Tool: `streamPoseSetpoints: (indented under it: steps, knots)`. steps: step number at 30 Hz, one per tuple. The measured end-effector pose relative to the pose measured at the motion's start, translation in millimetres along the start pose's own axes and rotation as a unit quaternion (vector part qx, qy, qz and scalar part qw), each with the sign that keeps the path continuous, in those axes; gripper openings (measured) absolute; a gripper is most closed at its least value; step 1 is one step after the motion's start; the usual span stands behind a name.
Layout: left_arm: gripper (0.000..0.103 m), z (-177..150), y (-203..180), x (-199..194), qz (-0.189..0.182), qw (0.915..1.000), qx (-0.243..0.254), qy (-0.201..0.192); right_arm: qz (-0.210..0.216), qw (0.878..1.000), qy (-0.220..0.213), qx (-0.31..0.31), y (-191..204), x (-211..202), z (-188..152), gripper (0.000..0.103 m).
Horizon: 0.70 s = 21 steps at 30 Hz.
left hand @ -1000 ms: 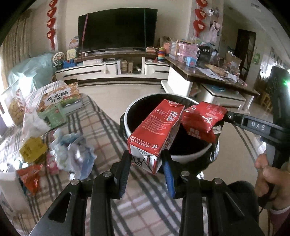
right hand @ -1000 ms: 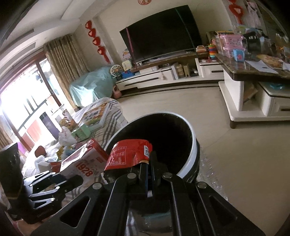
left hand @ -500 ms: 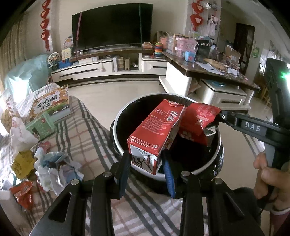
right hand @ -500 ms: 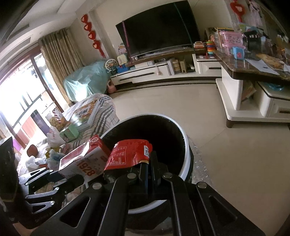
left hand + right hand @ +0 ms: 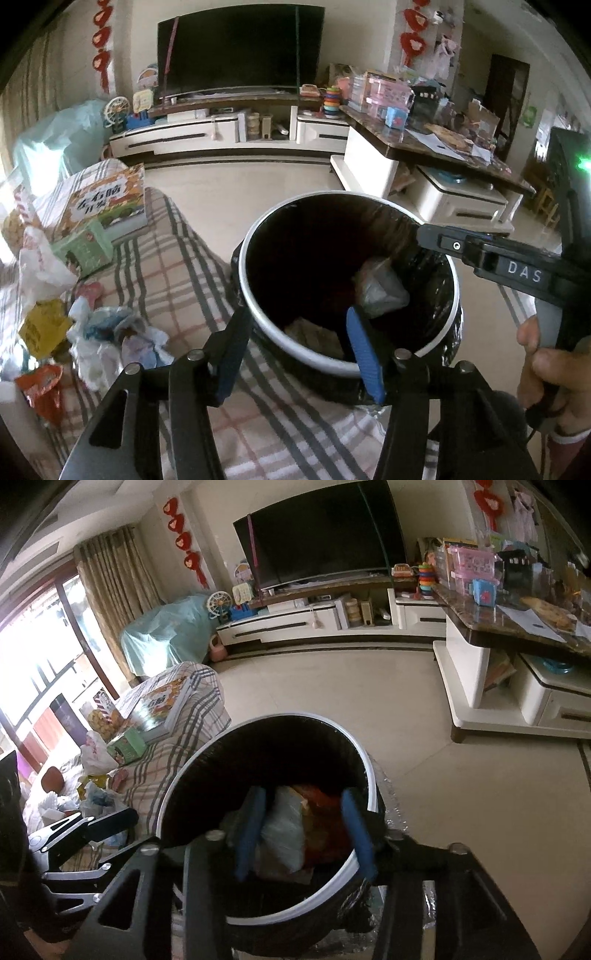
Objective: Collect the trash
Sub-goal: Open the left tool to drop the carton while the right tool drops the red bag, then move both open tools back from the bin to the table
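Your left gripper (image 5: 297, 328): jaws spread wide, holding nothing, poised over near rim of trash bin (image 5: 452, 273). Your right gripper (image 5: 303, 823): jaws also wide apart, empty, above bin mouth. Discarded wrappers (image 5: 314, 819) lie inside bin. Crumpled trash (image 5: 110, 339) left of bin on plaid cloth (image 5: 177, 266).

I saw a dark TV (image 5: 325, 535) above a white console (image 5: 295, 624); curtains (image 5: 110, 602) hung left of it, over pale floor (image 5: 332, 686).

Bin (image 5: 258, 236) bottom is too dark to read; wrappers (image 5: 295, 827) in there half-hidden behind the right gripper's fingers (image 5: 251, 827).
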<state>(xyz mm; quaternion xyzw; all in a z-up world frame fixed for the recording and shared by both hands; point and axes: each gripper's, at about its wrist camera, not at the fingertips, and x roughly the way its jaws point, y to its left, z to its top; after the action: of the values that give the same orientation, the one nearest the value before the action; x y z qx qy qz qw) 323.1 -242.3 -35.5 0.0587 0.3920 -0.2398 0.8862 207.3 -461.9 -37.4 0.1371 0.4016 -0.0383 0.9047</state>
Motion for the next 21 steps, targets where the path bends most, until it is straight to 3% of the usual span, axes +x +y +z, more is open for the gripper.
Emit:
streamPoseSetpoints:
  steps: [7,21]
  knots:
    - [0.057,-28,17,-26,-0.008,0.9994,-0.034,-0.007,0.02,1.0,-0.004,0.013,9,-9,-11,0.073]
    - [0.058,-106,67,-100,0.024,0.9924,-0.117,-0.029,0.1,0.995,-0.004,0.011,80,-24,-51,0.083]
